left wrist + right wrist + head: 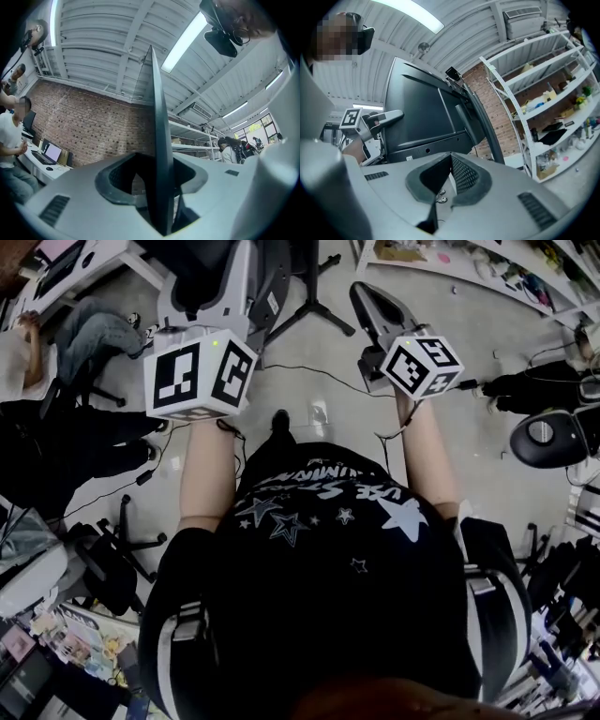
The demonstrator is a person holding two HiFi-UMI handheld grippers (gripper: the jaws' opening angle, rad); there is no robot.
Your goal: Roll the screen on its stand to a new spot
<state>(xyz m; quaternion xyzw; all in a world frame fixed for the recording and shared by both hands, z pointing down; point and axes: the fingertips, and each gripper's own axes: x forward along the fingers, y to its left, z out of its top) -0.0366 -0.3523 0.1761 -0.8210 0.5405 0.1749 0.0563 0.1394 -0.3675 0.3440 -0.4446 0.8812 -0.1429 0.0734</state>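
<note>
My own claw housings cut off the lower part of the screen (pixel 419 105). My left claw (pixel 157 192) is clamped partway open on its side edge. My right claw (pixel 450 171) is closed and empty, near its back. Bare floor (pixel 328 390) lies ahead. The screen stands upright, its gripped edge vertical.

My left gripper (pixel 157 164) has a smooth grey plastic shell; the screen (pixel 158 117) looks dark matt plastic; behind the screen, rough brick wall (pixel 93 124)

Brick wall (pixel 93 126), white shelving (pixel 543 68), office chair (pixel 105 563)
</note>
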